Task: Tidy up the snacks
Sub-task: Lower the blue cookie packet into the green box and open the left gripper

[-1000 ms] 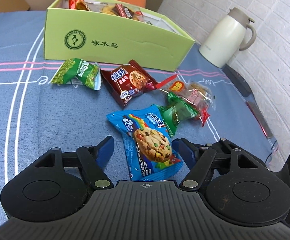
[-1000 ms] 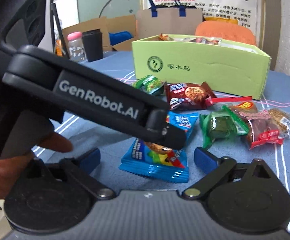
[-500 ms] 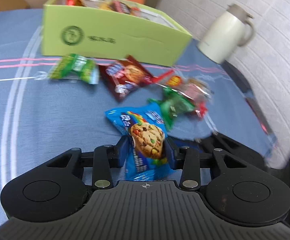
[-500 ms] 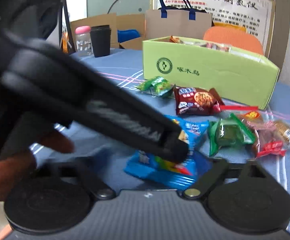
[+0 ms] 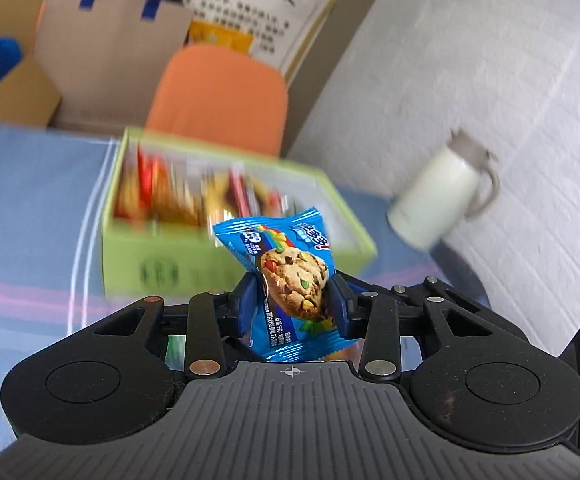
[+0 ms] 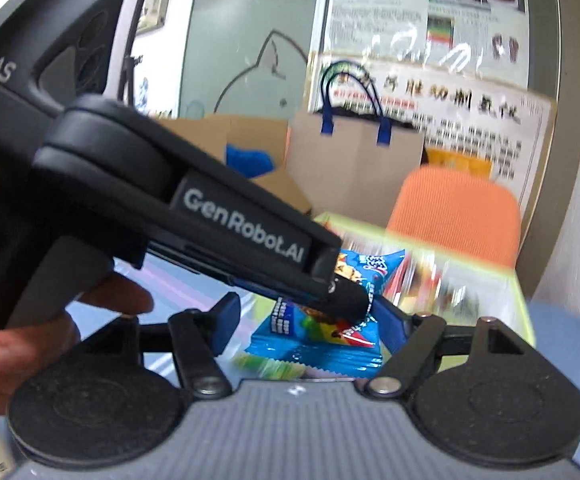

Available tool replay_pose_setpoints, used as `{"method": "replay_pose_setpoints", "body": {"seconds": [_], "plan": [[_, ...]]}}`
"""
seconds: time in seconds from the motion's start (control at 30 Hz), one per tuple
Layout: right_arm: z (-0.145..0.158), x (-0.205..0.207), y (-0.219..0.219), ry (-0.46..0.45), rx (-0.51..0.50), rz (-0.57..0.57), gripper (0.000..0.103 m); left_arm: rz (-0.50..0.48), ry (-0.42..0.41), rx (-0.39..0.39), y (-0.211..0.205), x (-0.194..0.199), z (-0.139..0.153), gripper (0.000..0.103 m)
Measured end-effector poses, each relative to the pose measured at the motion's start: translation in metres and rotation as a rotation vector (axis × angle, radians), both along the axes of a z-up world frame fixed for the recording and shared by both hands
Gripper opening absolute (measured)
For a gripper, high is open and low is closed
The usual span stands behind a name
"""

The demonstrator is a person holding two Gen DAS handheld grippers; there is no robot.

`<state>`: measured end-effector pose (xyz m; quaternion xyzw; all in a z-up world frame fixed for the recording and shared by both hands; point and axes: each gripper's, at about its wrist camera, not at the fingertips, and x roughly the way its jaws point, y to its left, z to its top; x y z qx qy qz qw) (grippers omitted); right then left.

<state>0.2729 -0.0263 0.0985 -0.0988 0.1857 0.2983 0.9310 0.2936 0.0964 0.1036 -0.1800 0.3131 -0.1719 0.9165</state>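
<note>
My left gripper point(image 5: 291, 304) is shut on a blue cookie packet point(image 5: 286, 276) and holds it in the air in front of the green snack box point(image 5: 162, 268). The box holds several wrapped snacks point(image 5: 194, 196). In the right wrist view the left gripper's body point(image 6: 194, 216) crosses the frame with the blue cookie packet point(image 6: 321, 344) at its tip. My right gripper point(image 6: 309, 324) is open and empty, with its blue pads point(image 6: 226, 324) apart just behind that packet. The green box point(image 6: 469, 280) lies blurred beyond.
A white thermos jug point(image 5: 441, 196) stands at the right by the brick wall. An orange chair point(image 5: 218, 96) is behind the box. A brown paper bag point(image 6: 353, 168) and cardboard boxes point(image 5: 14, 96) sit further back. A hand point(image 6: 50, 320) holds the left gripper.
My left gripper closed on the blue cookie packet and lifted it off the table toward the green box. The right gripper has risen too and stays open.
</note>
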Motion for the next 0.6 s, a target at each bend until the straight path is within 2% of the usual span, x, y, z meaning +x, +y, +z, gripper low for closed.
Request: {"method": "replay_pose_setpoints", "body": {"seconds": [0.1,0.2,0.27,0.37,0.43,0.47,0.5,0.6], "plan": [[0.007,0.047,0.009,0.007,0.002,0.004,0.081,0.023,-0.024,0.04,0.003,0.045,0.014,0.017],[0.003,0.092,0.017,0.052,-0.006,0.015,0.081,0.049,-0.007,0.081,0.003,0.091,0.016,0.017],[-0.009,0.12,0.022,0.108,-0.008,0.02,0.081,0.064,0.019,0.098,0.006,0.121,0.007,0.018],[-0.037,0.152,0.028,0.239,-0.02,0.044,0.082,0.092,0.078,0.151,0.008,0.156,-0.019,0.022],[-0.046,0.152,0.027,0.226,-0.03,0.042,0.084,0.1,0.118,0.166,0.011,0.167,-0.039,0.028],[-0.045,0.148,0.024,0.211,-0.034,0.038,0.087,0.09,0.095,0.153,0.013,0.164,-0.042,0.032],[-0.042,0.145,0.02,0.21,-0.022,0.034,0.089,0.082,0.082,0.143,0.015,0.159,-0.042,0.042],[-0.028,0.124,0.001,0.177,0.035,0.011,0.091,0.097,0.031,0.088,0.025,0.138,-0.033,0.059]]}}
